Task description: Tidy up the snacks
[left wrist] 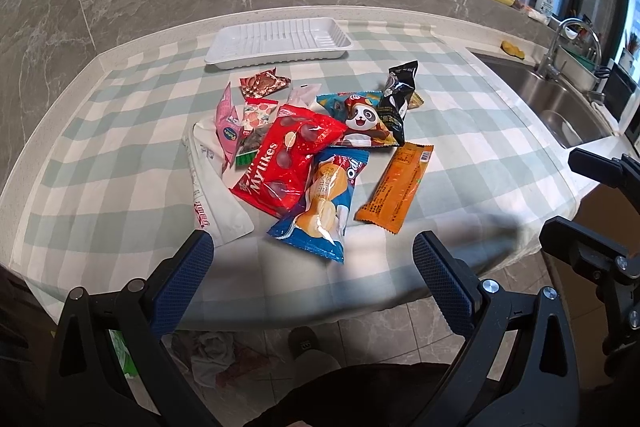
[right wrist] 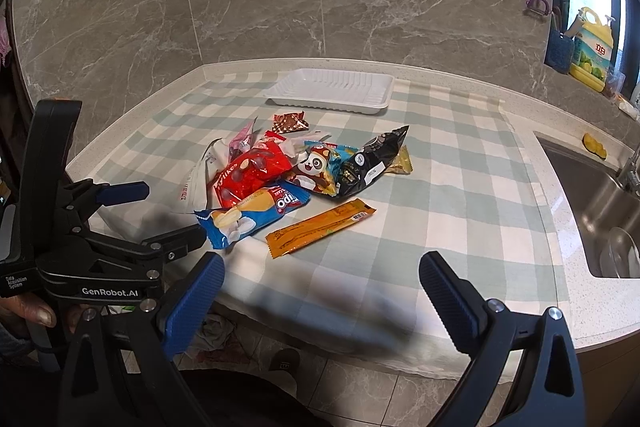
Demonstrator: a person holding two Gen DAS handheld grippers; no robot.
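Both tongs agape and empty – left gripper (left wrist: 312, 259), right gripper (right wrist: 322, 277) – near snack pile (left wrist: 304, 147), white tray (left wrist: 280, 41) beyond

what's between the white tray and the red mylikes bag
A small brown snack packet lies on the checked cloth between the white tray and the red Mylikes bag; a red-and-white packet's top edge sits just below it. Both views show it.

"Mylikes" runs in white letters along the red packet (left wrist: 289, 155), which lies at the centre of the snack pile. On the blue packet (right wrist: 256, 215) just beside it at 5 o'clock, the letters "ipo" can be read. The body of the left gripper (right wrist: 160, 211) carries "GenRobot.AI" and, at its 9 o'clock end, small print reading "Data Acquisition System".
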